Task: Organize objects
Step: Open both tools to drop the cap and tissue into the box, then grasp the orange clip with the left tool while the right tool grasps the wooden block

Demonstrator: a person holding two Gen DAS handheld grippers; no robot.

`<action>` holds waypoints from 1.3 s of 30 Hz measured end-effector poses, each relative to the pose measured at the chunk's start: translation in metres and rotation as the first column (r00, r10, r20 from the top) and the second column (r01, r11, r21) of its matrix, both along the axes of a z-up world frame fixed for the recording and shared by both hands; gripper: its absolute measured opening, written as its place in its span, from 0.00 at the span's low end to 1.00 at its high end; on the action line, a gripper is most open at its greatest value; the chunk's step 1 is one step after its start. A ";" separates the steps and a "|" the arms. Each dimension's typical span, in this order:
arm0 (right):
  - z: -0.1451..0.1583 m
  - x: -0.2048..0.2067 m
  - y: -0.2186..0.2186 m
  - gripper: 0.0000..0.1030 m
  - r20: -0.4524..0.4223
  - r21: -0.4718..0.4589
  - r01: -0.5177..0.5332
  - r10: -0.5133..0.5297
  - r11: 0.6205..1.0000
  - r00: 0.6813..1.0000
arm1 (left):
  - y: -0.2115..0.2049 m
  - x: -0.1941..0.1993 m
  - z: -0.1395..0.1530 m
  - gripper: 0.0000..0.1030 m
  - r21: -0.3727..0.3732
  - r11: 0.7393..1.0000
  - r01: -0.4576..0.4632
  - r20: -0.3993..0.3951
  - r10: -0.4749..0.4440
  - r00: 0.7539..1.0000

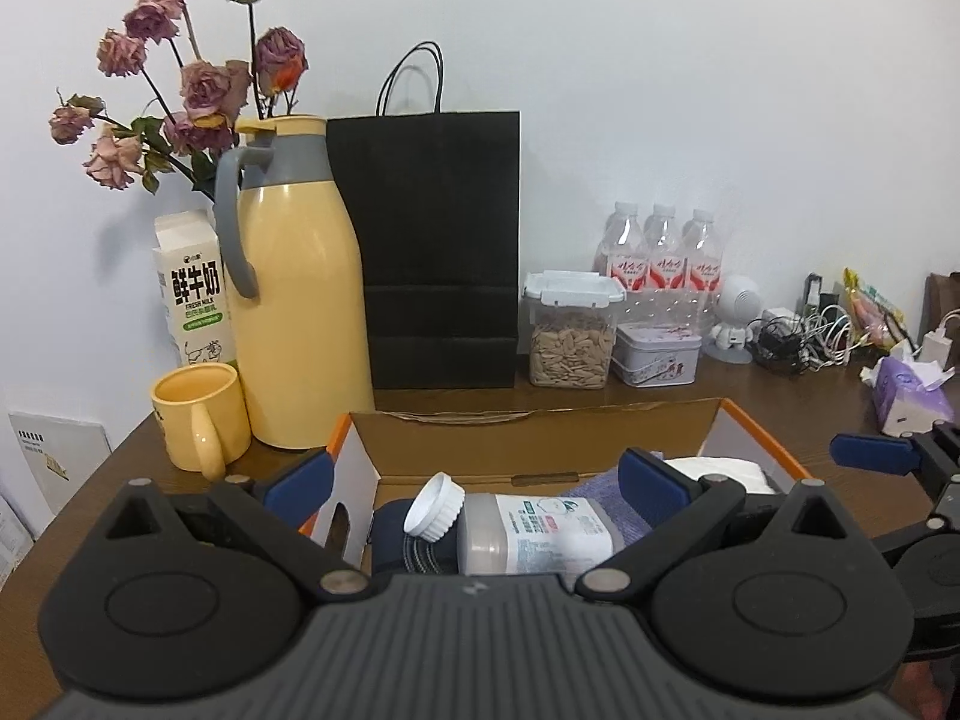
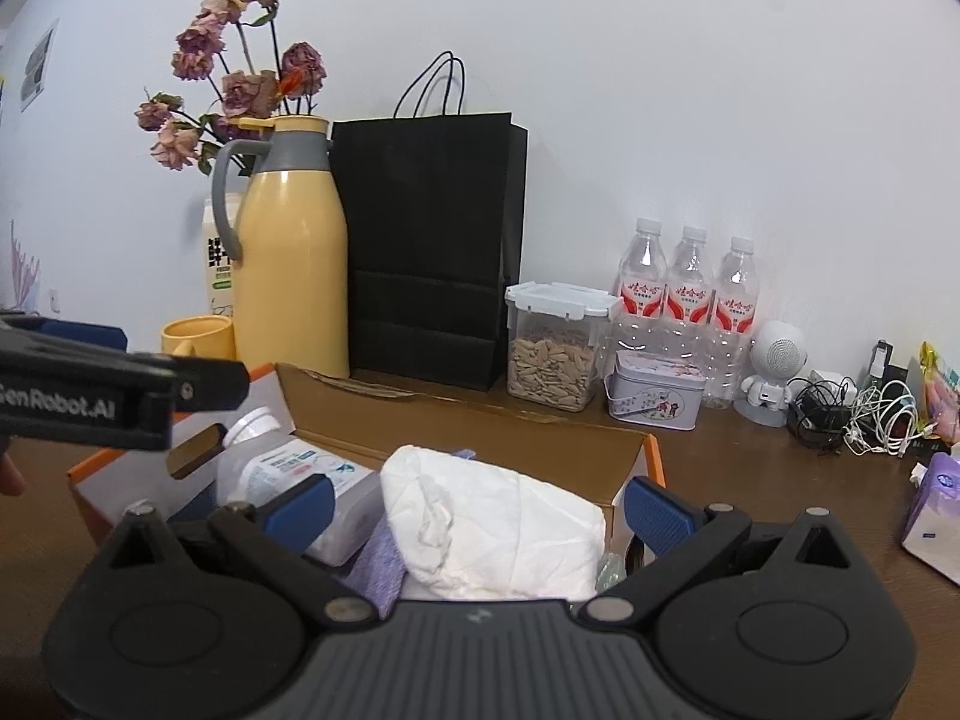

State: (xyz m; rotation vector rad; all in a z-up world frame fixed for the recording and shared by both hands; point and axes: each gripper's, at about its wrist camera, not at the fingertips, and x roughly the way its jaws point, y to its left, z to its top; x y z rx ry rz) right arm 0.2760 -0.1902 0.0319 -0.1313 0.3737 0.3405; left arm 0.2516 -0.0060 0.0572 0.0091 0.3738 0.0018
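Both hand-held grippers (image 1: 477, 480) (image 2: 474, 507) gape over the box (image 1: 540, 429).

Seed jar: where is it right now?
Both views: seed jar stands at the table's back, right of the black bag, with the tin on its right and the water bottles behind.

I see a brown wooden table (image 1: 750, 384) against the wall. On it, far left, stand a milk carton (image 1: 191, 294), a yellow mug (image 1: 201, 417) and a yellow thermos jug (image 1: 294, 294). Right of them: a black paper bag (image 1: 441, 252), a seed jar (image 1: 570, 330), a tin (image 1: 657, 354), water bottles (image 1: 660, 252), tangled cables (image 1: 804, 342). An open cardboard box (image 1: 540, 438) sits nearest.
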 end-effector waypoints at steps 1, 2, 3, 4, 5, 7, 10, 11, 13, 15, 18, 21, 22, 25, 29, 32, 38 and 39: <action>0.001 -0.004 0.000 1.00 0.000 0.000 0.000 0.000 1.000 1.000 | 0.000 -0.005 0.002 1.00 0.000 1.000 0.002 0.001 -0.002 1.000; 0.002 -0.009 -0.001 1.00 0.001 0.002 -0.002 0.002 1.000 1.000 | 0.001 -0.009 0.003 1.00 0.000 1.000 0.004 0.002 -0.004 1.000; 0.003 -0.013 -0.002 1.00 0.002 0.005 -0.004 0.004 1.000 1.000 | 0.001 -0.013 0.004 1.00 0.000 1.000 0.005 0.003 -0.005 1.000; 0.004 -0.017 -0.003 1.00 0.001 0.008 -0.005 0.005 1.000 1.000 | 0.002 -0.018 0.006 1.00 0.000 1.000 0.006 0.003 -0.006 1.000; 0.005 -0.022 -0.004 1.00 -0.001 0.010 -0.004 0.004 1.000 1.000 | 0.002 -0.023 0.006 1.00 0.001 1.000 0.008 0.002 -0.008 1.000; 0.006 -0.031 -0.006 1.00 -0.008 0.013 -0.003 0.003 1.000 1.000 | 0.003 -0.032 0.008 1.00 0.003 1.000 0.013 0.000 -0.013 1.000; 0.005 -0.043 -0.010 1.00 -0.030 0.011 0.000 0.000 1.000 1.000 | 0.005 -0.046 0.008 1.00 0.013 1.000 0.010 -0.010 -0.010 1.000; 0.004 -0.047 -0.011 1.00 -0.039 0.010 0.000 0.000 1.000 0.999 | 0.006 -0.050 0.008 1.00 0.014 1.000 0.010 -0.015 -0.010 1.000; 0.003 -0.056 -0.012 1.00 -0.056 0.008 -0.001 0.002 1.000 0.998 | 0.008 -0.058 0.007 1.00 0.017 1.000 0.010 -0.027 -0.010 1.000; 0.001 -0.065 -0.014 1.00 -0.071 0.005 -0.005 0.005 1.000 0.997 | 0.010 -0.067 0.005 1.00 0.024 1.000 0.009 -0.039 -0.008 0.999; -0.004 -0.079 -0.016 1.00 -0.091 0.000 -0.014 0.014 1.000 0.996 | 0.013 -0.080 0.001 1.00 0.033 0.999 0.006 -0.062 -0.004 0.998; -0.009 -0.093 -0.017 1.00 -0.109 -0.011 -0.021 0.020 1.000 0.994 | 0.017 -0.090 -0.005 1.00 0.040 0.999 0.004 -0.088 0.000 0.996; -0.010 -0.097 -0.017 1.00 -0.114 -0.014 -0.023 0.021 1.000 0.993 | 0.018 -0.094 -0.008 1.00 0.043 0.999 0.002 -0.098 0.002 0.995; -0.016 -0.108 -0.019 1.00 -0.132 -0.020 -0.026 0.023 0.999 0.991 | 0.022 -0.104 -0.017 1.00 0.055 0.999 0.000 -0.130 0.007 0.991; -0.022 -0.121 -0.023 1.00 -0.155 -0.014 -0.032 0.029 0.999 0.987 | 0.027 -0.116 -0.030 1.00 0.067 0.998 0.002 -0.178 0.010 0.984; -0.029 -0.127 -0.023 1.00 -0.176 -0.020 -0.037 0.033 0.999 0.984 | 0.029 -0.125 -0.041 1.00 0.068 0.998 0.009 -0.214 0.006 0.977; -0.041 -0.132 -0.024 1.00 -0.213 -0.026 -0.033 0.027 0.999 0.977 | 0.026 -0.137 -0.064 1.00 0.068 0.997 0.048 -0.277 -0.027 0.960; -0.042 -0.133 -0.024 1.00 -0.218 -0.027 -0.033 0.027 0.999 0.976 | 0.024 -0.138 -0.068 1.00 0.070 0.996 0.062 -0.286 -0.039 0.958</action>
